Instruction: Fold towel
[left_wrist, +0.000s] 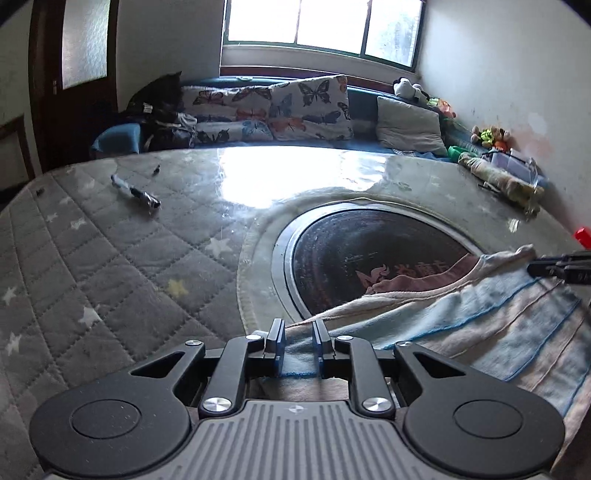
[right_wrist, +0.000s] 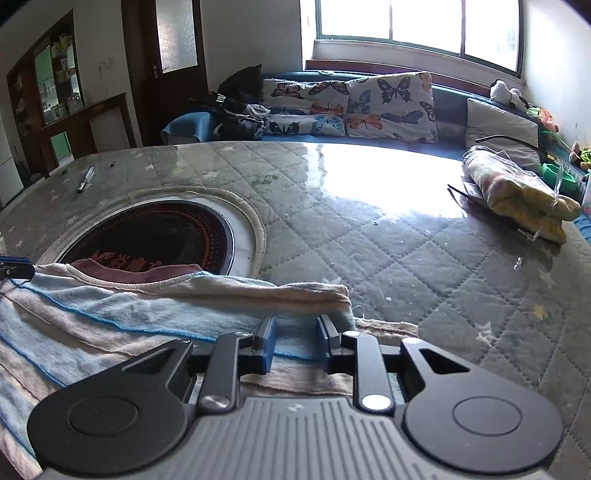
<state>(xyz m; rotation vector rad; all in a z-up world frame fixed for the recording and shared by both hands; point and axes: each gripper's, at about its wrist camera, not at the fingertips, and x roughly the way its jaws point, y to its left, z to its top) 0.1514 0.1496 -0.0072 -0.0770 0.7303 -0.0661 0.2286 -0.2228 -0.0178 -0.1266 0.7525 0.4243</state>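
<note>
The towel (left_wrist: 461, 325), with blue and beige stripes, lies on a table (left_wrist: 110, 258) that has a grey quilted cover with stars under a clear sheet. One part of the towel covers the near edge of the round dark burner (left_wrist: 354, 254) in the middle of the table.

The left gripper (left_wrist: 298, 341) is low over the left end of the towel. Its jaws are a little apart, with towel between them, but they do not press on it.

The right gripper (right_wrist: 295, 341) is over the right end of the towel, near the folded edge. Its jaws are also apart and hold nothing.

A pen (right_wrist: 85, 180) lies on the far left of the table, well apart from the towel.
</note>
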